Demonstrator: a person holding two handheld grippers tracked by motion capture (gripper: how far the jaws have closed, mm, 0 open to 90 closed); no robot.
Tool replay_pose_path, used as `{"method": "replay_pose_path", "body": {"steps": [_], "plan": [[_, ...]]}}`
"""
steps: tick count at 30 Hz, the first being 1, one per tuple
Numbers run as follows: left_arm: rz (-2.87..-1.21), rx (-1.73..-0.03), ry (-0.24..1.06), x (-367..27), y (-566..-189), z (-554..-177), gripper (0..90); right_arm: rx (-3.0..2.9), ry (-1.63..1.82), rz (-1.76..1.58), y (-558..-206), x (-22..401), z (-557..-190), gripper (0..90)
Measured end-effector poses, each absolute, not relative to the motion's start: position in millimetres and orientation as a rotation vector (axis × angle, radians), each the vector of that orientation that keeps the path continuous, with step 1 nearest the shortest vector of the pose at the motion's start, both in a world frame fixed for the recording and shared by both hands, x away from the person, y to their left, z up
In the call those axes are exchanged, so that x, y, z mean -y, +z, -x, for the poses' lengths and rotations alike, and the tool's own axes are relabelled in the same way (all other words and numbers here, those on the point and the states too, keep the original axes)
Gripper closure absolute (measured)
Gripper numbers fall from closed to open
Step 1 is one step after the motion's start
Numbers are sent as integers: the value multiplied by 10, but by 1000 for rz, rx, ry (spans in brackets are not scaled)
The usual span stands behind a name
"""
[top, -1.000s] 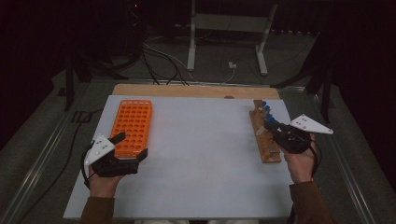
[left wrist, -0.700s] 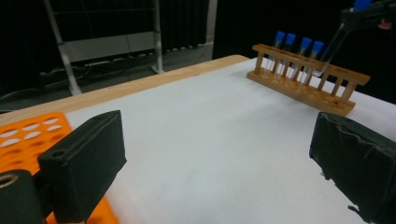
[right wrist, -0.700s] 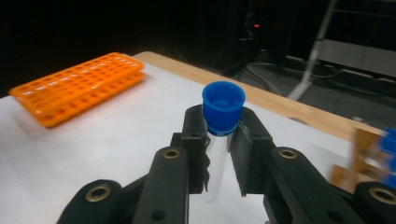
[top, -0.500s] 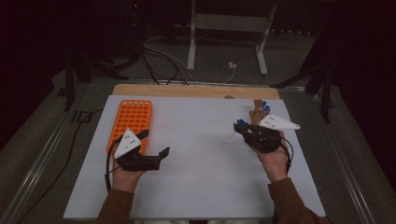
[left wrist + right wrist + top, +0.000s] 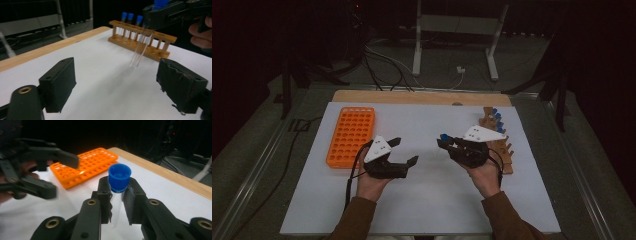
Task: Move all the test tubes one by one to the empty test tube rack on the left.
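Observation:
My right gripper [image 5: 443, 141] is shut on a clear test tube with a blue cap [image 5: 444, 136], holding it just below the cap [image 5: 119, 177] so the tube [image 5: 141, 48] hangs above the white mat. To its left, my left gripper [image 5: 404, 151] points toward the tube. Its jaws have just been closing and stand open with nothing between them [image 5: 117, 82]. The orange tube rack [image 5: 351, 135] lies at the left of the mat. A wooden rack [image 5: 507, 160] with several blue-capped tubes [image 5: 497, 117] stands at the right.
The white mat [image 5: 432, 200] covers the table, with a wooden strip [image 5: 422, 96] along its far edge. Cables and a metal stand's legs [image 5: 417, 55] lie on the floor beyond the table.
Both hands have moved in toward the middle of the mat. The right gripper carried the tube leftward away from the wooden rack, and the left gripper came rightward away from the orange rack.

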State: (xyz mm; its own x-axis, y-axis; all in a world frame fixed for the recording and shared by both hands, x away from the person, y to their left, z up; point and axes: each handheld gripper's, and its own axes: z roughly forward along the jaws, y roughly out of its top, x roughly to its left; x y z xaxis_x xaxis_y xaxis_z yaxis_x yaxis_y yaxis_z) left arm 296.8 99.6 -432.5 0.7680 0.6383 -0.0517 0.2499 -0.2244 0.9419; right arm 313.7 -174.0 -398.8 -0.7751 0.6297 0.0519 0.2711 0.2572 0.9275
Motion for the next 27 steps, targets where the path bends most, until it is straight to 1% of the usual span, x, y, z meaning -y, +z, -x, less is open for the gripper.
{"method": "replay_pose_path", "body": {"steps": [1, 2, 3, 5, 6, 7, 8, 9, 11, 12, 14, 15, 17, 23, 27], "plan": [[-1809, -683, 416, -957, -4324, -2973, 234, -2216, 1533, -809, -3978, 1688, -3125, 765], [-1816, -677, 418, -919, -4323, -2975, 234, -2216, 1533, -809, -3978, 1688, -3125, 765], [-1818, -675, 421, -883, -4323, -2975, 263, -2221, 1540, -802, -3973, 1663, -3120, 765], [-1827, -653, 405, -828, -4324, -2979, 350, -2233, 1547, -788, -3965, 1612, -3110, 764], [-1829, -640, 399, -802, -4325, -2978, 438, -2247, 1547, -776, -3962, 1561, -3103, 764], [-1836, -633, 404, -778, -4325, -2975, 438, -2247, 1547, -776, -3962, 1561, -3103, 764], [-1838, -632, 409, -754, -4326, -2970, 468, -2259, 1550, -766, -3964, 1518, -3094, 764], [-1843, -619, 408, -740, -4326, -2966, 468, -2259, 1550, -766, -3964, 1518, -3094, 764], [-1851, -593, 404, -717, -4327, -2954, 554, -2268, 1556, -761, -3972, 1484, -3088, 764], [-1860, -580, 408, -708, -4327, -2949, 620, -2273, 1556, -759, -3977, 1470, -3086, 764], [-1876, -567, 419, -693, -4329, -2937, 669, -2284, 1556, -762, -3993, 1438, -3084, 765], [-1880, -564, 422, -691, -4330, -2932, 669, -2284, 1556, -762, -3993, 1438, -3084, 765], [-1882, -564, 430, -696, -4329, -2929, 726, -2293, 1557, -759, -4000, 1425, -3085, 765], [-1889, -564, 437, -698, -4337, -2939, 770, -2303, 1569, -756, -4005, 1409, -3079, 765], [-1890, -563, 428, -693, -4345, -2947, 776, -2306, 1572, -762, -4011, 1417, -3084, 764]]}}
